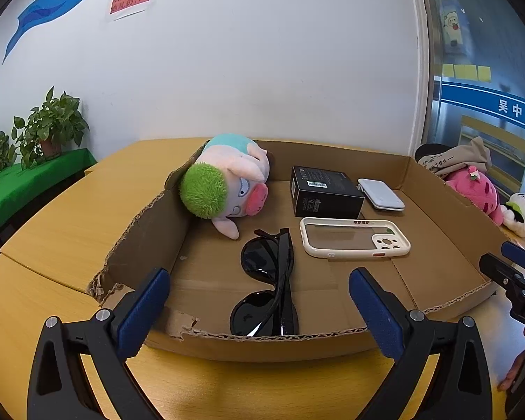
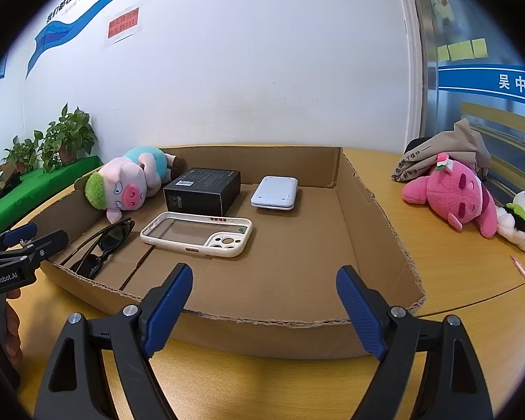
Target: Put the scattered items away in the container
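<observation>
While both grippers' ribbed blue fingers [image 1: 147,311] [image 2: 360,311] stand apart and empty, glossy black sunglasses [image 1: 266,287], a fuzzy plush pig [image 1: 224,182], a matte black box [image 1: 323,192] and a cream phone case [image 1: 353,238] lie inside the ragged-edged corrugated cardboard tray [image 2: 297,332] on the wooden tabletop [image 2: 455,266].

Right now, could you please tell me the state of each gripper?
Left gripper: open, holding nothing, above the near edge of the shallow brown cardboard box.
Right gripper: open, holding nothing, at the same box's near edge.
</observation>
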